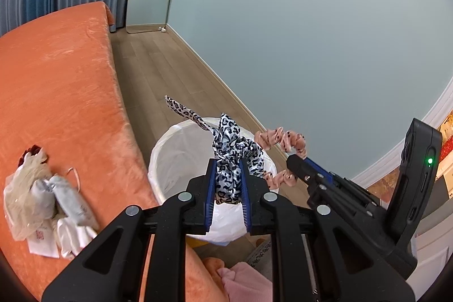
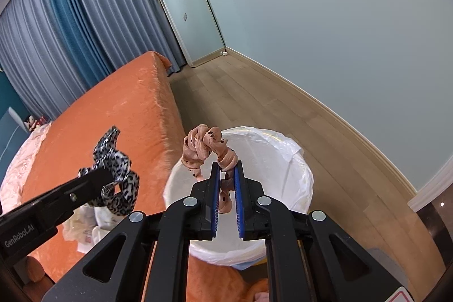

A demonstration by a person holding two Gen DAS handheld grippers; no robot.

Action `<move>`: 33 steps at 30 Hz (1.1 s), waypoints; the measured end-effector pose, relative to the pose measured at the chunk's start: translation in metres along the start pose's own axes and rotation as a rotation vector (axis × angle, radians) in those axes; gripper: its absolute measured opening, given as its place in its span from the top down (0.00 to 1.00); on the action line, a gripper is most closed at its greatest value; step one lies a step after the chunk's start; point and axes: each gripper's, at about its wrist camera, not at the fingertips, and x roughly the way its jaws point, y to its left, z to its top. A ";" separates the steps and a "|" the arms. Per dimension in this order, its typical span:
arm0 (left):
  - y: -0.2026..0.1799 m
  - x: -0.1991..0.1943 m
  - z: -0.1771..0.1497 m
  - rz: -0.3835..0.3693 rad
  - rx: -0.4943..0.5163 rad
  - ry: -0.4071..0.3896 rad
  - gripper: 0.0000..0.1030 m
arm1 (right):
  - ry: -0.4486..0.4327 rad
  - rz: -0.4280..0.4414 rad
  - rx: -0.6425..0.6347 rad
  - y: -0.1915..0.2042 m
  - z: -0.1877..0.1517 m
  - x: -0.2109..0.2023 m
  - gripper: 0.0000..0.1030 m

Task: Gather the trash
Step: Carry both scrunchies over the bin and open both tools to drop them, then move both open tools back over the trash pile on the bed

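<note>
My left gripper [image 1: 228,164] is shut on a black-and-white leopard-print fabric band [image 1: 236,145], whose loose end sticks up to the left. It hangs over the mouth of a bin with a white liner [image 1: 175,152] that stands on the floor beside the bed. My right gripper [image 2: 226,166] is shut on a pink ruffled headband with dark spots [image 2: 199,146], held above the same bin [image 2: 286,152]. In the right wrist view the left gripper [image 2: 96,179] with the leopard band [image 2: 120,160] sits to the left, over the bed's edge. The right gripper [image 1: 294,160] shows at the right of the left wrist view with the pink headband [image 1: 283,139].
An orange bedspread [image 1: 56,75] fills the left side. On it lies a pile of plastic bags, grey wrappers and white paper [image 1: 42,197]. Wooden floor [image 2: 254,92] runs between the bed and the pale blue wall. A mirror [image 2: 187,7] leans in the far corner by the curtains.
</note>
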 end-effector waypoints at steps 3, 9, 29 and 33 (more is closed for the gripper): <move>-0.001 0.009 0.005 0.000 0.002 0.003 0.82 | 0.007 -0.006 0.002 -0.002 0.002 0.007 0.88; 0.002 0.015 0.012 0.028 -0.016 -0.015 0.55 | 0.007 -0.021 -0.008 0.009 0.002 0.011 0.83; 0.021 -0.015 0.012 0.063 -0.052 -0.066 0.48 | -0.022 -0.026 -0.086 0.043 -0.005 -0.006 0.63; 0.027 -0.028 0.009 0.074 -0.062 -0.080 0.48 | -0.023 -0.022 -0.095 0.049 -0.009 -0.012 0.61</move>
